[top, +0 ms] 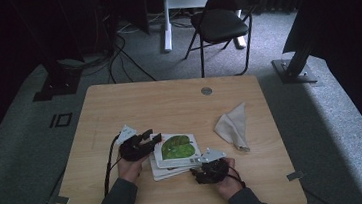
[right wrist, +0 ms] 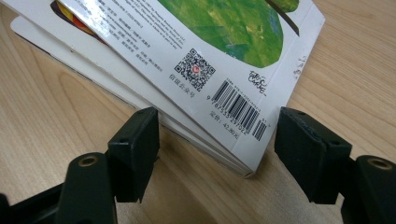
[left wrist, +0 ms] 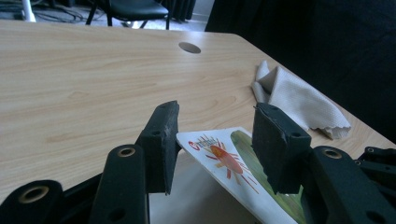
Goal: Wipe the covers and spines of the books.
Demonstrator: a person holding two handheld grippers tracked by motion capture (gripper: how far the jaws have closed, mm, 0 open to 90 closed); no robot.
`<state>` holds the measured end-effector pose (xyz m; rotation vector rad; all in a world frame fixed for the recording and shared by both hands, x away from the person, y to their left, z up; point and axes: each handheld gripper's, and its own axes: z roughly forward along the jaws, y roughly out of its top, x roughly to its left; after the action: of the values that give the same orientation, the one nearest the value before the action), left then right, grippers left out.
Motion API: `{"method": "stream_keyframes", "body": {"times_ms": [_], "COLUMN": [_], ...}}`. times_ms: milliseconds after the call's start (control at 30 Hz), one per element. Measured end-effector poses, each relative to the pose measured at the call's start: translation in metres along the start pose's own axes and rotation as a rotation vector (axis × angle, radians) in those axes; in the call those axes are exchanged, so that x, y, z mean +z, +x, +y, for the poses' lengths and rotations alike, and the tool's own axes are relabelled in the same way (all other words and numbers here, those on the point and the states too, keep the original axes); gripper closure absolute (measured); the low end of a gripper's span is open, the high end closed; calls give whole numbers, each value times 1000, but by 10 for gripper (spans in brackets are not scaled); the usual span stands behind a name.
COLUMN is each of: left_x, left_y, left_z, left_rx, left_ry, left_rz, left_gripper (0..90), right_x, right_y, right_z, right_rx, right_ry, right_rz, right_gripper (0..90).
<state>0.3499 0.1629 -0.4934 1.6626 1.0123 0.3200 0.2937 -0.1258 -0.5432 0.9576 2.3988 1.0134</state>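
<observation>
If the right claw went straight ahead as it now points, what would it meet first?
Most likely the near corner of the book stack, by the barcode. It sits between the open right claw's jaws, apparently untouched.

Books (top: 174,153) stacked on the table (top: 134,101) near its front edge, cloth (top: 233,126) to their right, hole (top: 206,91) farther back, chair (top: 224,20) on the floor beyond, left gripper (top: 151,137) at the stack's left corner, right gripper (top: 200,171) at its front right corner.

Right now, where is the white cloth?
In the high view the white cloth lies crumpled on the table's right side, just right of the picture books, beyond the right tool.
</observation>
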Motion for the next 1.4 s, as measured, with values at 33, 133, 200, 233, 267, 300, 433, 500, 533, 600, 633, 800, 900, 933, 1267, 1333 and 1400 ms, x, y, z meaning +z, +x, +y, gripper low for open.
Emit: {"method": "stream_keyframes", "body": {"times_ms": [33, 133, 200, 233, 267, 300, 433, 500, 533, 600, 633, 800, 900, 933, 1267, 1333, 1400], "left_x": [0, 2, 2, 2, 2, 3, 4, 4, 5, 5, 6, 6, 5, 5, -2, -4, -6], "left_y": [0, 1, 3, 3, 4, 5, 7, 8, 8, 9, 10, 11, 12, 12, 17, 19, 21], "left_z": [0, -3, -5, -5, -6, -7, -10, -12, -12, -14, -15, -17, -17, -17, -18, -19, -21], "left_rx": [3, 18, 24, 22, 20, 19, 16, 16, 18, 19, 20, 21, 19, 18, 14, 7, -3], "left_ry": [3, 30, 41, 45, 47, 49, 63, 70, 72, 82, 85, 83, 74, 72, 60, 62, 69], "left_rz": [3, 19, 22, 24, 25, 27, 31, 33, 33, 35, 36, 38, 41, 44, 75, 83, 80], "left_gripper": [509, 482, 468, 466, 463, 461, 445, 437, 435, 428, 421, 394, 370, 367, 335, 335, 326], "right_x": [0, -2, -2, -3, -3, -3, -3, -3, -3, -3, -3, -1, -1, -1, 0, 0, 0], "right_y": [0, -3, -4, -4, -4, -5, -5, -5, -5, -5, -5, -7, -9, -9, -10, -10, -11], "right_z": [0, 0, 0, 0, 0, 0, 0, 0, 0, 0, 0, 0, 0, 0, -1, -1, -1], "right_rx": [5, 35, 43, 46, 48, 49, 55, 58, 56, 52, 56, 87, 104, 107, 122, 124, 123], "right_ry": [-3, -16, -27, -29, -30, -30, -32, -32, -32, -32, -30, -31, -30, -33, -35, -35, -36], "right_rz": [4, 27, 36, 38, 40, 42, 49, 49, 48, 44, 45, 50, 60, 65, 71, 73, 73], "right_gripper": [312, 324, 332, 334, 336, 337, 345, 345, 345, 344, 344, 341, 353, 357, 359, 360, 360]}}
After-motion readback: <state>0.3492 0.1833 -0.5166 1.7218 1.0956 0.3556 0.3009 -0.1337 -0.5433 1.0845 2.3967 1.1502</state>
